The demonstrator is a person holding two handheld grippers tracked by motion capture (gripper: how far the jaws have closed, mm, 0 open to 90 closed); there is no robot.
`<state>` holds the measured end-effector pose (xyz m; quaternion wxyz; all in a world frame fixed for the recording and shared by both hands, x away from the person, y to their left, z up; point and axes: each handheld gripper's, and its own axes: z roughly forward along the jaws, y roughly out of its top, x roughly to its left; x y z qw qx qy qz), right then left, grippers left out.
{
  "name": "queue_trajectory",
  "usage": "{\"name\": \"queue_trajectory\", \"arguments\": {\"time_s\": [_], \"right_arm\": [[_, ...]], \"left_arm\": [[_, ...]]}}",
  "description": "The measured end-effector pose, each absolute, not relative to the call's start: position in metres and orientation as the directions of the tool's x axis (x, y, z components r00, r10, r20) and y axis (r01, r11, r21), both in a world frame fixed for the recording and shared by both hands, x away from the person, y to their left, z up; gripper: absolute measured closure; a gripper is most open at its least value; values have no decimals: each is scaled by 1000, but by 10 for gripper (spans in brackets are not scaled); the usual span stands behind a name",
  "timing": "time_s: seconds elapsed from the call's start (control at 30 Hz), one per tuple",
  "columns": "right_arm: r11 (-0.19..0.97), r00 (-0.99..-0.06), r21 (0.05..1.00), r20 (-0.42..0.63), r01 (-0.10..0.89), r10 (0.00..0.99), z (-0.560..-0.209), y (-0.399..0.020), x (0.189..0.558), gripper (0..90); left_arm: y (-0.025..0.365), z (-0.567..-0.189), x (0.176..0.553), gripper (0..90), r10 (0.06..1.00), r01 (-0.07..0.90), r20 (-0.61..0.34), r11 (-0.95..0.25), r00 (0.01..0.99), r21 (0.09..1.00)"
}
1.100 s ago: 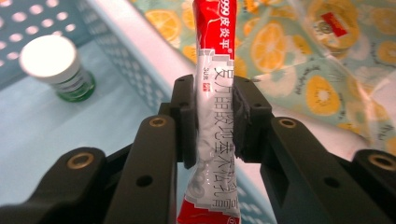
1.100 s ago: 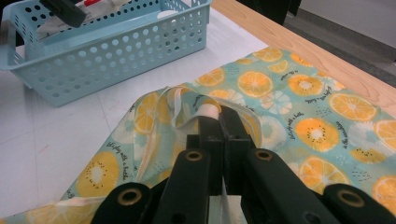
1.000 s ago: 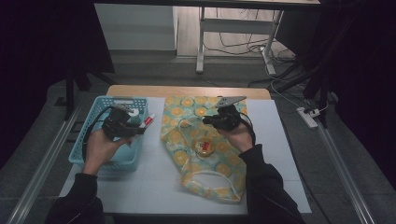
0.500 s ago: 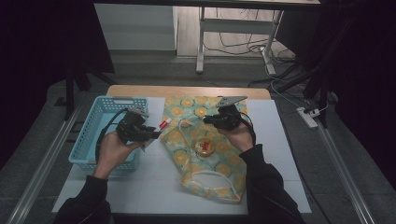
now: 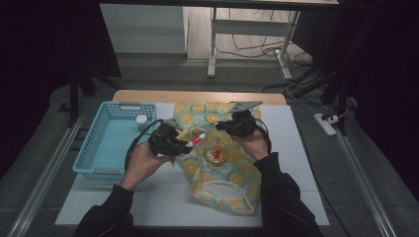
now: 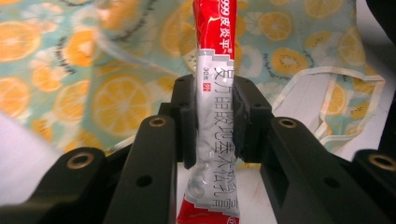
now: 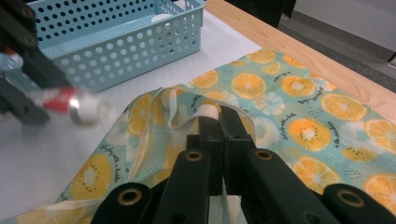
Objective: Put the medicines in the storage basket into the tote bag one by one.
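The left gripper (image 6: pixel 215 121) was shut on a tube (image 6: pixel 214 93). Its pads squeezed the tube's grey middle, and the red end with the white cap stuck out past the jaws. In the high view the tube (image 5: pixel 195 140) hung over the near edge of the bag (image 5: pixel 222 173), just beside the basket (image 5: pixel 114 140).

The right gripper (image 7: pixel 219 122) was closed tight on the bag's white strap (image 7: pixel 187 122) and held the bag's mouth up a little.

The tube could slip, I think, because it is smooth and soft and only its middle was pinched. It could also bump the bag's edge and miss the hole if the mouth sagged. If the right gripper let the strap go, the bag would fall flat. A small round jar (image 5: pixel 216 155) sat on the bag close by and could get knocked.
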<state>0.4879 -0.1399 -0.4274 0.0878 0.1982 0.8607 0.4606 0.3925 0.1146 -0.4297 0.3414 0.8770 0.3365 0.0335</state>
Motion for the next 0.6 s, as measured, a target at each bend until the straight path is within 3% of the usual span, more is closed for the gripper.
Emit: {"name": "queue_trajectory", "arguments": {"time_s": [0.6], "right_arm": [[487, -903, 835, 26, 255, 429, -424, -141, 487, 900]], "left_arm": [[49, -450, 418, 723, 547, 538, -188, -598, 816, 594]]}}
